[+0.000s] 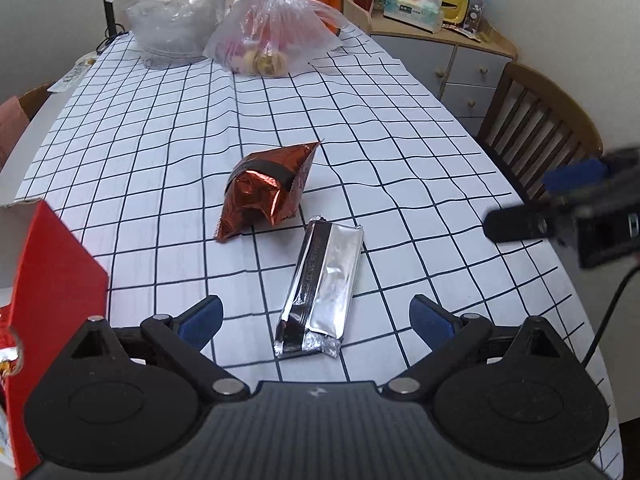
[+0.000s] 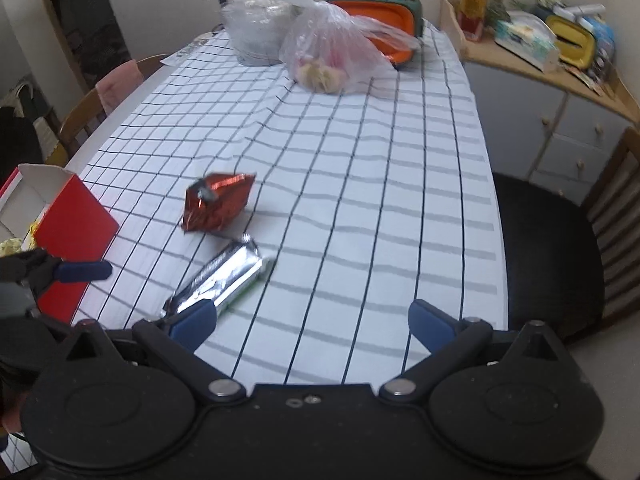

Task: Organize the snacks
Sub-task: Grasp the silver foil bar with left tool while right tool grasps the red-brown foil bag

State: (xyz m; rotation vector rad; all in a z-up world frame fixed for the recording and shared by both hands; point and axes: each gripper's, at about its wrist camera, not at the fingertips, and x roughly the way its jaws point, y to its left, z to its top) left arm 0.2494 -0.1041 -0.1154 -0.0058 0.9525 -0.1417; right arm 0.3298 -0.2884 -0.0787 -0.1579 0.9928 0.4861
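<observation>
Snacks lie loose on a checked tablecloth (image 1: pixel 360 92): a long silver foil bar (image 1: pixel 320 288) and, just beyond it, a crumpled copper-red foil pouch (image 1: pixel 266 190), the two nearly touching. The bar sits between the spread blue pads of the left gripper (image 1: pixel 316 322), which holds nothing. The right gripper (image 2: pixel 312 322) is also spread and empty, with the bar's near end just beside its left pad.

Both packets are probably light, thin-skinned and slippery. The bar looks fairly stiff and would likely be best pinched across its narrow width near the middle; the puffy pouch (likely to crush) seems better taken by its flat sealed edge.

An open red box (image 1: pixel 56 264) stands at the left edge of the cloth, with more wrappers showing inside it, so it is the likely home for the snacks.

At the far end of the table sit a clear plastic bag (image 1: pixel 176 16), a pinkish plastic bag (image 1: pixel 276 36) and an orange container (image 2: pixel 384 20). Wooden chairs (image 1: pixel 540 128) flank the table, and a cluttered pale cabinet (image 1: pixel 460 60) stands against the wall to the right.
</observation>
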